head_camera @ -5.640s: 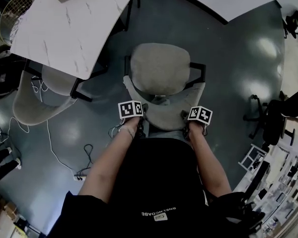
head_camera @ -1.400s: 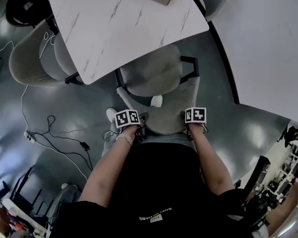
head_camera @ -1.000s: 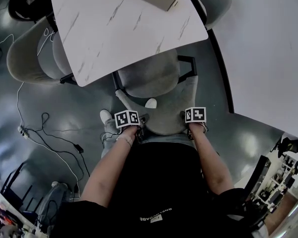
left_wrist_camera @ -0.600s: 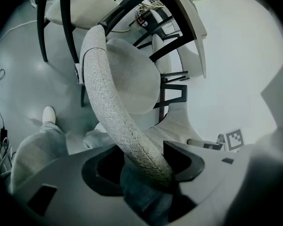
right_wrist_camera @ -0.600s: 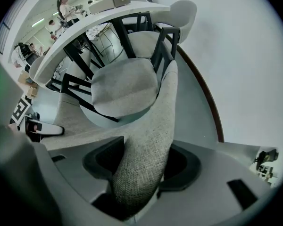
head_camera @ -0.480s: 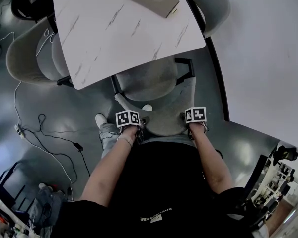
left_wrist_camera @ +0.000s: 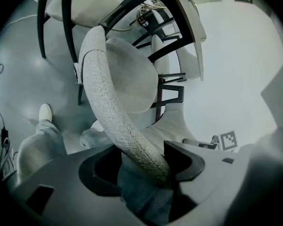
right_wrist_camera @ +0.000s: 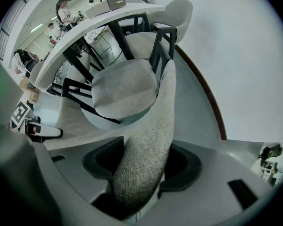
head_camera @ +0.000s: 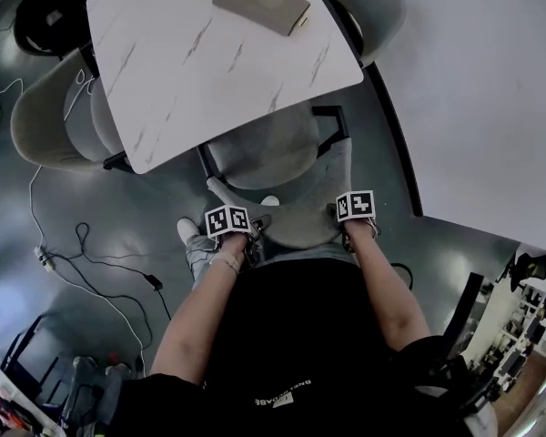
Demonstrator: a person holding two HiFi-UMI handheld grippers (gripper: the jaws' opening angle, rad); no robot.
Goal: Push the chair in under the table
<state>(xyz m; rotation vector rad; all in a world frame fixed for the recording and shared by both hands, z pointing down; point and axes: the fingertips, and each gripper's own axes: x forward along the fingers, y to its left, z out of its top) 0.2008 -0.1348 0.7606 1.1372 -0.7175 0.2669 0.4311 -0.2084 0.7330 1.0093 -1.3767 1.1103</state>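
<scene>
White marble-veined table (head_camera: 191, 71) carries one flat brown box (head_camera: 259, 2) near its far edge; cables (head_camera: 82, 258) trail on grey floor (head_camera: 127, 212).

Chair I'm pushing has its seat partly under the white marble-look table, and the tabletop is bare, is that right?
Not bare: the head view shows a flat tan box lying on the table. The chair seat is partly under it.

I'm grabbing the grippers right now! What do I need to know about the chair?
Left gripper: closed on the left end of the chair back.
Right gripper: closed on the right end of the chair back.
Chair: faces the table. The front of the seat is tucked under the tabletop, but most of the seat shows.
Done: chair lined up and partly in.
Left: push it forward until the seat is under, then let go.
</scene>
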